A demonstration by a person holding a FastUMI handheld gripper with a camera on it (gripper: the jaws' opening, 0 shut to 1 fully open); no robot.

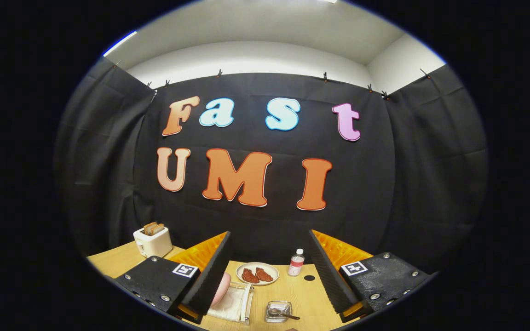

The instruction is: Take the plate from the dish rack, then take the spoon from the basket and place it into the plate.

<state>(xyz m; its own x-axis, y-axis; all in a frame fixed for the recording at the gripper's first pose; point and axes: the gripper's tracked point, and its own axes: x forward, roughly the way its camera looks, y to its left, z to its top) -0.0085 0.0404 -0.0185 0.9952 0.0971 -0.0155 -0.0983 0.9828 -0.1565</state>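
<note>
My gripper (269, 271) stands open, raised above the wooden table (302, 289), with nothing between its black ribbed fingers (210, 276). Below the gap lies a white dish rack (235, 301) with a pink plate (221, 287) standing on edge in it, partly hidden behind the left finger. To the rack's right sits a small clear basket (278, 310) holding a spoon (285, 315), whose handle pokes out to the right.
A cream plate with two reddish food pieces (257, 274) sits further back on the table. A small bottle (296, 263) stands to its right, next to a dark round spot (309, 277). A white toaster (153, 240) with bread stands at the far left.
</note>
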